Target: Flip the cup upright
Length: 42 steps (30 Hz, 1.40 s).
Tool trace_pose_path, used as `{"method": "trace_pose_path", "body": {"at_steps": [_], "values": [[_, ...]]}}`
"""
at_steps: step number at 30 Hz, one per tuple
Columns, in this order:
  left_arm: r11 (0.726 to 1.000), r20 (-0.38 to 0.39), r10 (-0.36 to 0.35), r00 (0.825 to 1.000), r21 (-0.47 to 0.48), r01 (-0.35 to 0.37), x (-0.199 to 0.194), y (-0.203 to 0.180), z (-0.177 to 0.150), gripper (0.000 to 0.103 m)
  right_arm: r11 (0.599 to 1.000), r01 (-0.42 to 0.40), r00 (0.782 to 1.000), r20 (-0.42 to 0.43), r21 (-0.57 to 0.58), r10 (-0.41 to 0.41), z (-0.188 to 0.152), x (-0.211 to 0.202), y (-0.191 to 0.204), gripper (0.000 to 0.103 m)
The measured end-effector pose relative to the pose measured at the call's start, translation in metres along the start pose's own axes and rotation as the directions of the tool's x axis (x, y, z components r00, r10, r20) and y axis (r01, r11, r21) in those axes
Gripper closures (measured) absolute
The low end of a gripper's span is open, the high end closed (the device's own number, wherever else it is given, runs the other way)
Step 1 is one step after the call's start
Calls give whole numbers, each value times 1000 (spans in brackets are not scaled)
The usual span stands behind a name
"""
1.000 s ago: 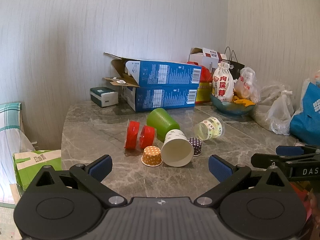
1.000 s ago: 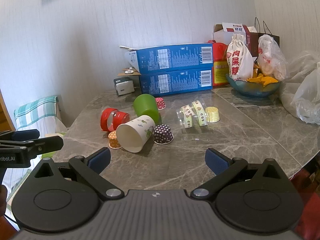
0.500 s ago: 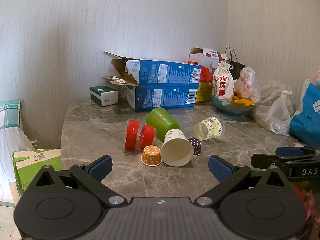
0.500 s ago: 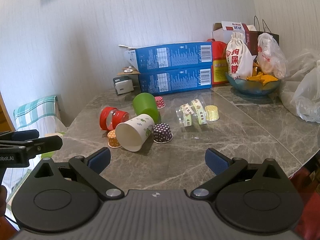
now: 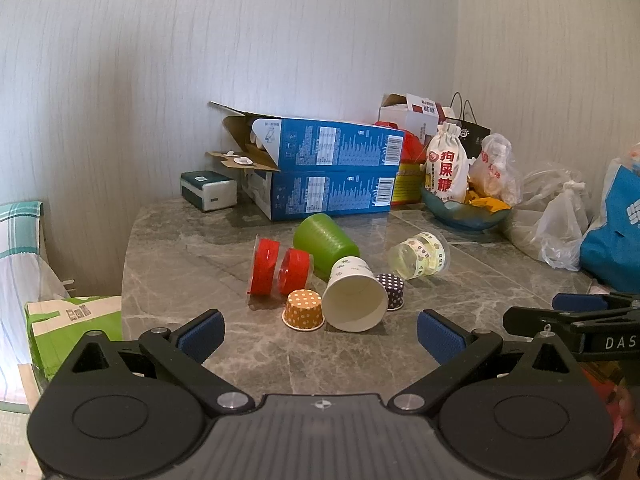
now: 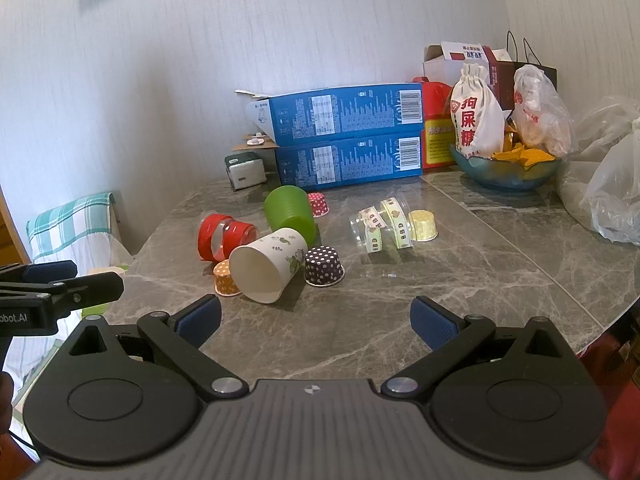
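Observation:
A white paper cup (image 5: 354,298) (image 6: 267,265) lies on its side on the grey marble table (image 5: 192,256), mouth toward me. A green cup (image 5: 325,242) (image 6: 289,213), a red-banded clear cup (image 5: 278,268) (image 6: 222,235) and a clear cup with patterned bands (image 5: 420,255) (image 6: 382,226) also lie on their sides. My left gripper (image 5: 318,336) is open and empty, short of the white cup. My right gripper (image 6: 316,320) is open and empty, near the front edge.
Small upside-down cupcake liners sit among the cups: orange (image 5: 303,309), dark dotted (image 6: 324,266), yellow (image 6: 423,225), red (image 6: 318,204). Two blue boxes (image 6: 344,136), a tissue pack (image 5: 208,190), a bowl (image 6: 506,170) and plastic bags (image 6: 612,196) line the back and right.
Both grippers have drifted very slightly; the cups sit a little lower and closer in the right wrist view. Nothing on the table has moved.

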<state>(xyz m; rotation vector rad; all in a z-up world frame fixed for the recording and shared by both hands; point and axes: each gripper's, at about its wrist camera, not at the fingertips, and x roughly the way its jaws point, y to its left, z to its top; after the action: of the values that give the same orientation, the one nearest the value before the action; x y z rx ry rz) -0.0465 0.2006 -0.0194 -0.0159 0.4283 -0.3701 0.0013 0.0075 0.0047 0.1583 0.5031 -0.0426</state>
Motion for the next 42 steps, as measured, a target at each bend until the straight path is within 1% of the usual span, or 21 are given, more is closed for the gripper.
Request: {"method": "trace_pose_path", "body": {"at_steps": [21,30,39,42], "values": [[1000,-4,-3,1000,0,3,1,-2,-2,0,1000,-6,1000,-2,8,6,-2,-1,-5,1],[1000,-20,-1,1000,-9,1,6,0,-3,0,1000,-9,1000,-11,6,9,-4,1,-5,1],[1000,-49,-8,999,-12,7,20,9,2,0,1000,-7,999,-50,16,7,2,12,-11,1],[1000,-56,-21,998,-19,20,22,14,5,0,1000,-17,997,-73,-9,17,10,18,-11,1]]}}
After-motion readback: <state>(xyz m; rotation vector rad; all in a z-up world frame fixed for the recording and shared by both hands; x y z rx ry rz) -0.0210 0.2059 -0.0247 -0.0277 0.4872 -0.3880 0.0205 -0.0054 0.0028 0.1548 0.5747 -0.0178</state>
